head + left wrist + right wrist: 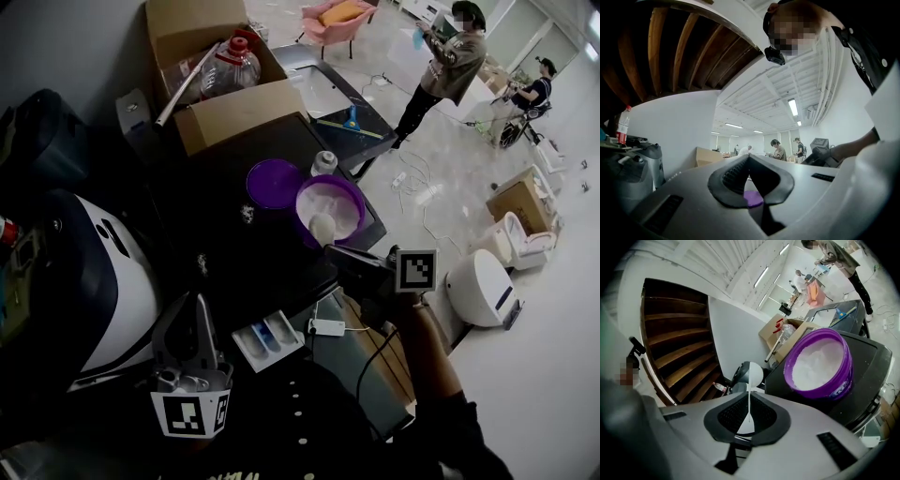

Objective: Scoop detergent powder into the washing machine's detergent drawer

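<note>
White scoop (751,376) is clamped in your right gripper (749,400), left gripper (749,156) closed empty; now carry it level to the detergent drawer (253,353).

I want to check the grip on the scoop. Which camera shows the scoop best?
The right gripper view: the scoop sits straight ahead, its thin handle pinched edge-on in the shut right claw. The head view shows only its small bowl beside the purple tub. The left gripper view does not show it.

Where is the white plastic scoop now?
The scoop is mid head view, clamped in the right claw, at the near rim of the purple powder tub.
</note>
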### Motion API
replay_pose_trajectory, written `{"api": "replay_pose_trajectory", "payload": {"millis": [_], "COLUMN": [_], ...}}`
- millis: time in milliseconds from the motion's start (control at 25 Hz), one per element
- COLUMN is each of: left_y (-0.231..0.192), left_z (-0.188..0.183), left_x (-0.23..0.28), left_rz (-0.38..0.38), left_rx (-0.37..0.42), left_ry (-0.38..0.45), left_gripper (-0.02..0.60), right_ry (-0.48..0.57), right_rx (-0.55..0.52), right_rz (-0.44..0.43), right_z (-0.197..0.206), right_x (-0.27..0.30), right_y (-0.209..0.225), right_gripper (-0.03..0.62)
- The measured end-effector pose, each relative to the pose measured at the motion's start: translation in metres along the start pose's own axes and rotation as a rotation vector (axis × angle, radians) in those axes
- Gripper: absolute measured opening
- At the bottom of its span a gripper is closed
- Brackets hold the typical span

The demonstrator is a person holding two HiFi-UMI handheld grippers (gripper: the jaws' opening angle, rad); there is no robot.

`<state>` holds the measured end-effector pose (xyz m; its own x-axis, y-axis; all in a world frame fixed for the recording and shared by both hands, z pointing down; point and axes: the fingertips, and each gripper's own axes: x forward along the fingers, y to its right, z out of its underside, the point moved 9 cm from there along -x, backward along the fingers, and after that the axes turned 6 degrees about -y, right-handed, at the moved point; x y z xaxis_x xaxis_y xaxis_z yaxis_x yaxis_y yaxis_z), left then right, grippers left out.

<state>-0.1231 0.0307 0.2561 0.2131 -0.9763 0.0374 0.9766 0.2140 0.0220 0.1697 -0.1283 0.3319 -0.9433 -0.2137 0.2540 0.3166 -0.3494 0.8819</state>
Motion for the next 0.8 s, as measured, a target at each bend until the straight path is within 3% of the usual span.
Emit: {"api": "replay_pose_trajectory", "payload": {"millis": [200,360,800], "left_y": [-0.002,-0.003,0.001], "left_z": [0.001,0.0,0.024], "left_x": [-0.004,-0.01,-0.018], "left_rz": [-0.005,-0.008,0.004], "left_rx": [-0.006,-0.006,-0.015], "left_ry": [0.009,0.001,-0.055], "left_gripper": [0.015,0.015,0.015], "right_ry": [-0.034,-0.058,-0.29], "right_rx": [-0.017,0.036,0.041], "right_rz": [-0.045,-0.062,0.065], "right_z": [0.029,0.053,0.136], "right_x": [0.002,0.004,0.022], "right_y": [-0.024,-0.029,0.004], "right_gripper": [0.034,0.034,0.034]}}
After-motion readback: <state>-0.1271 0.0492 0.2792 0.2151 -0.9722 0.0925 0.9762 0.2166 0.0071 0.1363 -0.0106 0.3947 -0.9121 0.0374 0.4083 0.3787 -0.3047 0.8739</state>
